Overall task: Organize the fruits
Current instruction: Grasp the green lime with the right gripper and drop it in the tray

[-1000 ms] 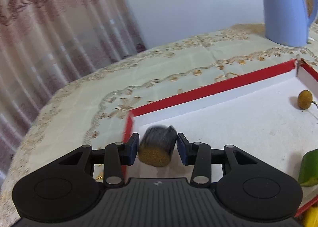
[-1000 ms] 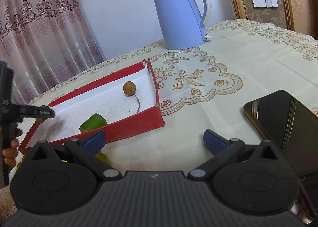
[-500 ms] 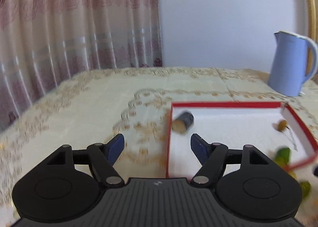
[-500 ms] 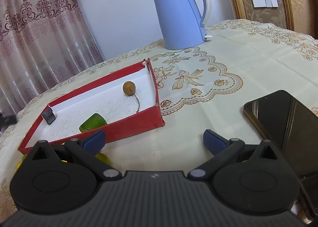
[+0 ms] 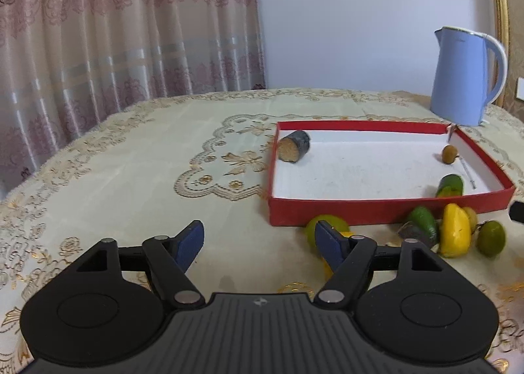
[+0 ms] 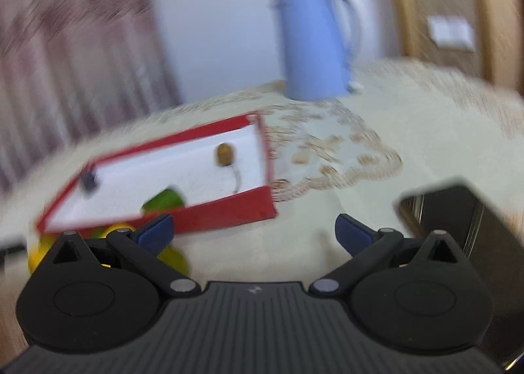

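A red tray (image 5: pixel 386 209) with a white floor lies on the table. In it are a dark cut fruit piece (image 5: pixel 293 146) at the far left corner, a small brown round fruit (image 5: pixel 449 154) and a green piece (image 5: pixel 451 185). Outside its near wall lie a yellow-green fruit (image 5: pixel 322 225), an avocado (image 5: pixel 424 219), a yellow piece (image 5: pixel 455 234) and a lime (image 5: pixel 490 238). My left gripper (image 5: pixel 258 244) is open and empty, low over the cloth in front of the tray. My right gripper (image 6: pixel 252 233) is open and empty; its view is blurred, with the tray (image 6: pixel 229 210) ahead on the left.
A blue kettle (image 5: pixel 465 76) stands behind the tray; it also shows in the right wrist view (image 6: pixel 316 43). A dark phone (image 6: pixel 465 220) lies on the cloth at the right. Curtains hang beyond the table's far left edge.
My left gripper let go of the dark fruit piece in the tray's corner, opened and drew back from the tray. My right gripper has just started to move, blurring its view.
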Motion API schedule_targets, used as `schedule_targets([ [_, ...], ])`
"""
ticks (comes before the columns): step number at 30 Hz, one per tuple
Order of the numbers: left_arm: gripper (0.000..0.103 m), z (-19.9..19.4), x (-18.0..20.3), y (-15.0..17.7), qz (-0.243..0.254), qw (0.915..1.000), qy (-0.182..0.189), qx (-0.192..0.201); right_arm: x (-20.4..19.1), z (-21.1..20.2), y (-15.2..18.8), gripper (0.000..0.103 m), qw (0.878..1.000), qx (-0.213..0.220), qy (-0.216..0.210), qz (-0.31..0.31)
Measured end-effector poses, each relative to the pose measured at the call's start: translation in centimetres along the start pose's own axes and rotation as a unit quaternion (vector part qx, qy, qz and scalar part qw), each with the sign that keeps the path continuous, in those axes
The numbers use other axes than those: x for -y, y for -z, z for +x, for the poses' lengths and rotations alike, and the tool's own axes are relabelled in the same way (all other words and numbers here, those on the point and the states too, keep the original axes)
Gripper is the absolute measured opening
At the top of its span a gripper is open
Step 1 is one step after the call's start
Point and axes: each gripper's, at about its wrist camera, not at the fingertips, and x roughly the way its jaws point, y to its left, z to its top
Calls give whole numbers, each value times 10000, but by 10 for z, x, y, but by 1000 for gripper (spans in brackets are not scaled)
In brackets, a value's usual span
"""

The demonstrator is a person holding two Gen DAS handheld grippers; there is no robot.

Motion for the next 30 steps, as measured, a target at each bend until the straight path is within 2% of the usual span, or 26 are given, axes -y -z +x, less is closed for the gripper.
schedule_targets([
  [2, 76, 2, -3, 1, -76, 10000, 9, -18, -16, -5, 1, 103, 9980, 91, 101, -613],
  [3, 76, 2, -4, 2, -131, 9999, 35, -21, -21, -5, 1, 103, 9970, 81, 2, -764],
  [4, 76, 3, -5, 3, -167, 9998, 47, -26, -24, -5, 0, 103, 9964, 31, -142, -835],
  [6, 76, 4, -7, 4, -203, 9998, 0, -20, -32, -3, 0, 95, 9947, -107, -445, -921],
  [10, 76, 3, -12, 6, -316, 9993, -115, 158, -43, 1, 3, 86, 9916, -250, -586, -1128],
  [16, 76, 15, -16, 12, -396, 9991, -140, 113, -50, 6, 7, 51, 9887, -505, -689, -1229],
  [18, 76, 17, -17, 13, -435, 9990, -125, 72, -49, 12, 7, 36, 9885, -581, -743, -1182],
  [20, 76, 16, -20, 13, -478, 9987, -107, 137, -49, 12, 7, 30, 9881, -612, -857, -1122],
  [25, 76, 17, -23, 14, -563, 9983, -82, 149, -46, 7, 1, 30, 9903, -498, -735, -1072],
  [27, 77, 18, -24, 15, -619, 9980, -24, 156, -42, 5, -15, 30, 9922, -311, -693, -988],
  [30, 77, 20, -27, 15, -697, 9975, 7, 114, -39, 20, -43, 31, 9944, -64, -380, -980],
])
